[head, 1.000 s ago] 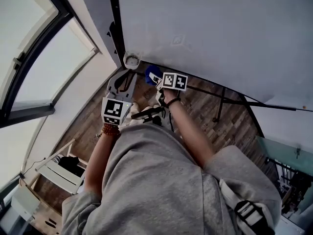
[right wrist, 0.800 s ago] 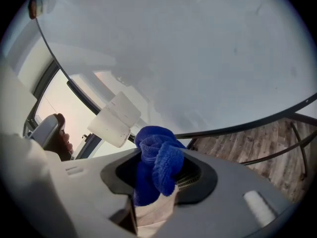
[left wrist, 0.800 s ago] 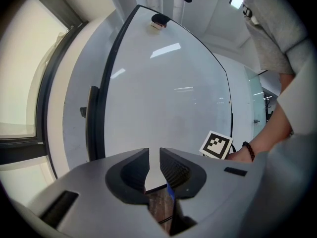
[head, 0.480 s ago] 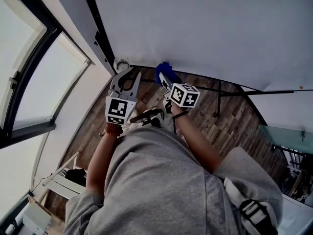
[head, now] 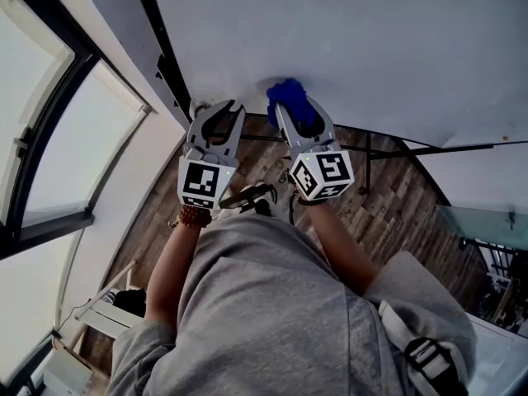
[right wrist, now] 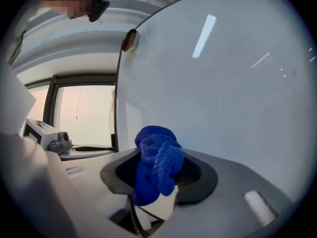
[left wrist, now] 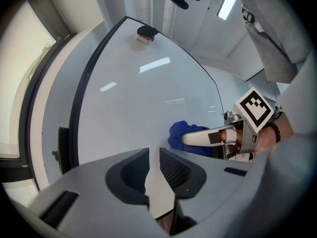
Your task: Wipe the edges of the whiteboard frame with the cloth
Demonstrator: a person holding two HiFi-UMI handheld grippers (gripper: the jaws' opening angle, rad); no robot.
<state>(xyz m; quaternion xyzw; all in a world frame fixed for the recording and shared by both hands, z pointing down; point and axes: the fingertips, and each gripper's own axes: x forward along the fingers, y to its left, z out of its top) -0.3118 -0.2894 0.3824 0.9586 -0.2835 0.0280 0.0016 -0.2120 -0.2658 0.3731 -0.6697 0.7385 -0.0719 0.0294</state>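
1. Since a second ago both claws have come up from over the wooden floor (head: 388,196). The cloth (head: 285,93), which hung low there, now sits at the lower edge of the whiteboard (head: 371,48), toward its left corner.
2. My right claw (head: 295,114) is pinched hard on the blue cloth. The right gripper view shows the wad bunched between the jaws and bulging past their tips toward the board.
3. My left claw (head: 216,115) carries nothing. Its jaws stand a little apart, with only bare board showing through the gap, and it hovers just left of the right one.
4. As I judge it, the step in hand is the first stroke along the bottom edge. I should keep the pinch firm so the wad cannot drag out when it rubs.
5. The cloth should lead, not the jaw tips. I would tilt the claw so the soft bulge bears on the frame strip rather than on the white face, and press only lightly.
6. A steady run left to the corner looks sensible, and then a turn up the dark left frame edge (head: 157,48). That covers the rim in one continuous line with no gaps.
7. The left claw should stay clear of the stroke's path. It may be of use resting against the board if the board sways, though I cannot tell how firmly it stands.
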